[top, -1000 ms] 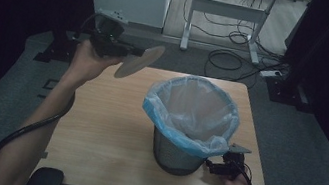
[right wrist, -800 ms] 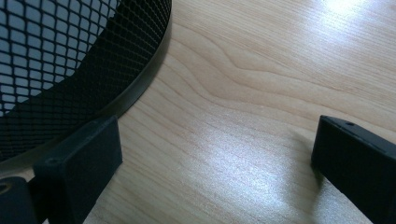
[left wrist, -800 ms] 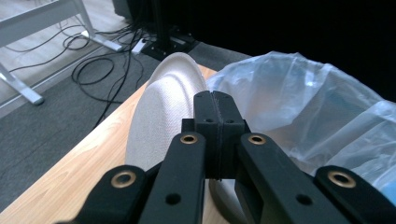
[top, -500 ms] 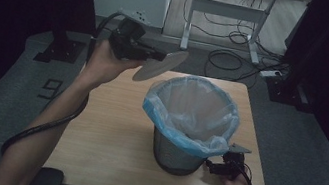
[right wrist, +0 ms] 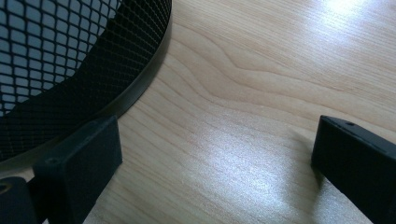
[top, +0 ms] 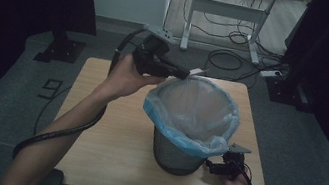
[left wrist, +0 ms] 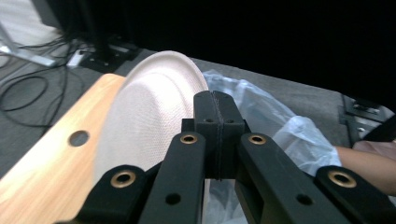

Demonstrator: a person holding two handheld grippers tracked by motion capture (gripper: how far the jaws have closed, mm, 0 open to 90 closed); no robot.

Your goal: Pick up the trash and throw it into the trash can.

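One paper plate, clenched in the left gripper fingers, hangs at the rim of one lined mesh bin on the table. Right gripper fingers spread, empty, beside the bin's base.

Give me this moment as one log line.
left tool: shut on paper plate | over lined bin rim | right tool: open, on table

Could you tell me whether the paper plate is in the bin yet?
Not yet: the left gripper holds the paper plate above the bin's rim.
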